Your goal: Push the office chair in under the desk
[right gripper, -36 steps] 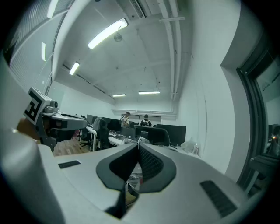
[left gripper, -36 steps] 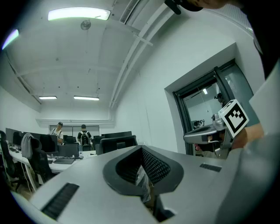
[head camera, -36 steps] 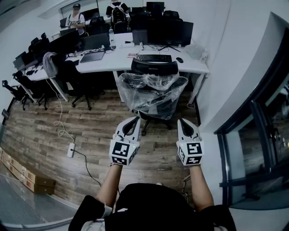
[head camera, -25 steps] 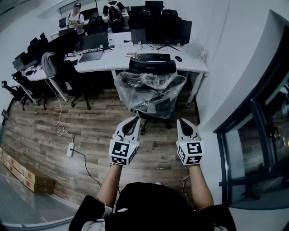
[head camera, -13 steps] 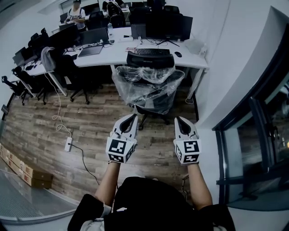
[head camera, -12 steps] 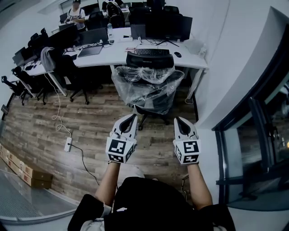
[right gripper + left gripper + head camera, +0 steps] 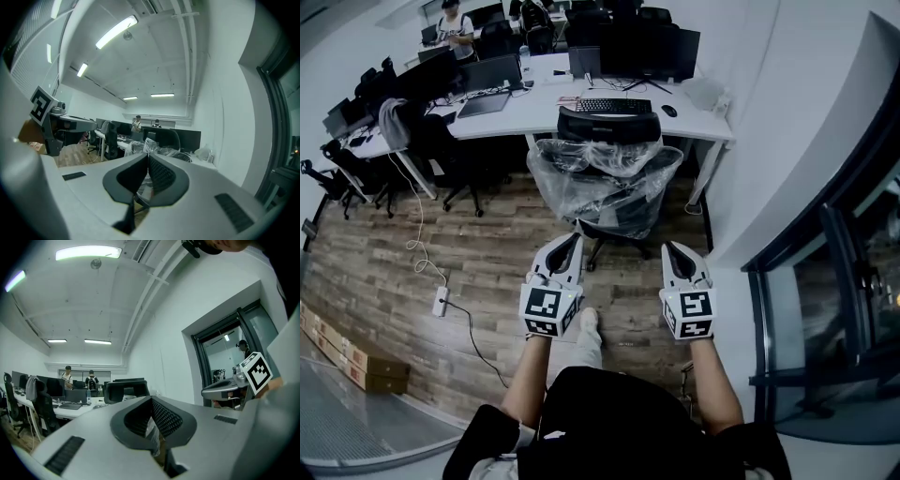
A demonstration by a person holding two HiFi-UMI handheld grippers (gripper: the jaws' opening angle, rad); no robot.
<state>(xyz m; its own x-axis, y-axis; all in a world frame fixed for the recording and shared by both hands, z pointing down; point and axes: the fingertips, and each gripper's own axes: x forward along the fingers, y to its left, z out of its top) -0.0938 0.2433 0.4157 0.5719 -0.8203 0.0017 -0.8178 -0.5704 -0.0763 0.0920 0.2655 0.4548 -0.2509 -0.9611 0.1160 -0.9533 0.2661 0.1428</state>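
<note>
Clenched tight, the left hand-held gripper (image 7: 572,244) has nothing between its jaws, and I see the right hand-held gripper (image 7: 672,251) clenched empty as well. Both hover on the near side of the chair (image 7: 605,183), apart from it and touching nothing. Wrapped in clear plastic, the chair stands with its headrest (image 7: 609,125) at the tabletop (image 7: 698,127) edge, its seat not yet underneath. Each gripper's cube bears black-and-white square markers.

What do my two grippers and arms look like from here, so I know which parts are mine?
Both the left gripper and right gripper are pale grey tapered shells with black dotted linings on the jaws. Each carries a white cube with black square markers. Forearms are bare; the person wears a black top.
</note>
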